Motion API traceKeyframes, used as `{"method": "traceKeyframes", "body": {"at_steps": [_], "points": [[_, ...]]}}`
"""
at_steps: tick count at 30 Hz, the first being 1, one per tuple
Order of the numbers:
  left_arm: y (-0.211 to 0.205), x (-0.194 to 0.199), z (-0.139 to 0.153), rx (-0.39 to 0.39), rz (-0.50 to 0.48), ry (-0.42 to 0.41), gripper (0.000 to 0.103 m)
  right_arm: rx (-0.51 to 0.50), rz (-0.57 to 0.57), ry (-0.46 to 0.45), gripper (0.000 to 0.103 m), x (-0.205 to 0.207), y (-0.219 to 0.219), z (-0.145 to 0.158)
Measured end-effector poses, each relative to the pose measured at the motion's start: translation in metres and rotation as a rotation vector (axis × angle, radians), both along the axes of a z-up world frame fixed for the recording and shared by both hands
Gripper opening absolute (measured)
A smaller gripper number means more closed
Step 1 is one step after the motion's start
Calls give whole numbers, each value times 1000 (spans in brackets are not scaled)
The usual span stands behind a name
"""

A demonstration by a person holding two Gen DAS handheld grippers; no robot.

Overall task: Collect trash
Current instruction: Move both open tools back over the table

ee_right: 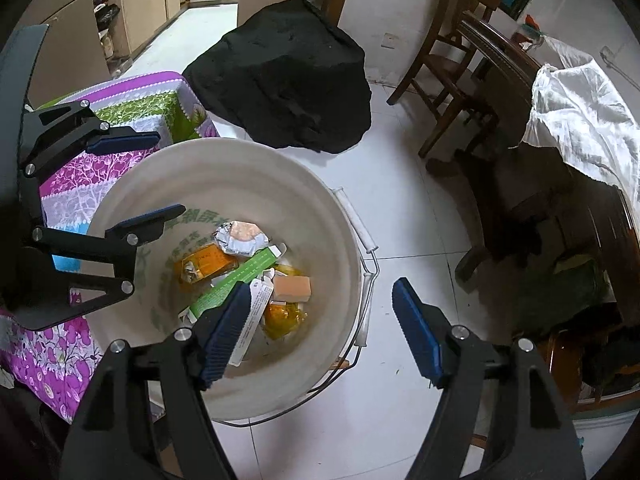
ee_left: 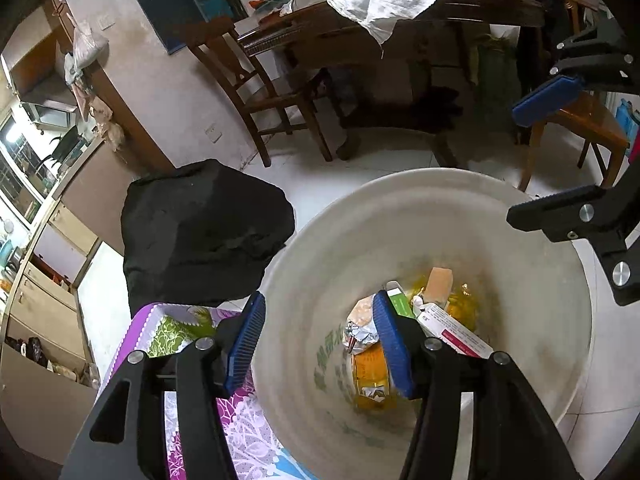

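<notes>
**White bucket takes the litter as both grippers hang open above it**

Left wrist view: the left gripper (ee_left: 320,344) tilts steeply down into the mouth of a white plastic bucket (ee_left: 540,360), its blue-padded jaws parted about halfway with nothing pressed between them. Its left finger sits over the bucket's near rim beside a purple floral cloth (ee_left: 240,432); its right finger hangs over the bucket's inside. At the bottom lies the trash (ee_left: 440,312): a green carton, a white-and-red box, an orange packet, a crumpled foil wrapper and a tan block, all heaped together. The right gripper (ee_left: 540,160) enters from the right edge above the far rim, jaws spread and empty. A black lumpy mass (ee_left: 204,232) sits on the pale tiled floor behind the bucket, with a dark wooden table (ee_left: 400,20) and chairs beyond.

Right wrist view: the right gripper (ee_right: 320,332) points sharply downward, jaws standing apart and holding nothing. Its left finger overlaps the bucket's (ee_right: 224,160) interior above the trash (ee_right: 248,268); its right finger hangs outside over the floor, beyond the wire handle folded down the bucket's side. The left gripper (ee_right: 140,176) reaches in from the left, over the rim nearest the floral cloth (ee_right: 72,176), jaws open and empty. The black mass (ee_right: 284,76) lies just beyond the bucket.
</notes>
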State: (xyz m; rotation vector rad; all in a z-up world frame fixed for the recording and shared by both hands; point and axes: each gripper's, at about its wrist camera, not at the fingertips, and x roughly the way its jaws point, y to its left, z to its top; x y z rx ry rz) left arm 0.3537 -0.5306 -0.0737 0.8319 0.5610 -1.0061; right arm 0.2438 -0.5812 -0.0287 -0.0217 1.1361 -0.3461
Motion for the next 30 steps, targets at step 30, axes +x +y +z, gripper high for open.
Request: {"method": "traceKeyframes", "body": {"at_steps": [30], "points": [[155, -28, -6, -137, 266, -22, 67, -60, -10, -394, 70, -39, 95, 15]]}}
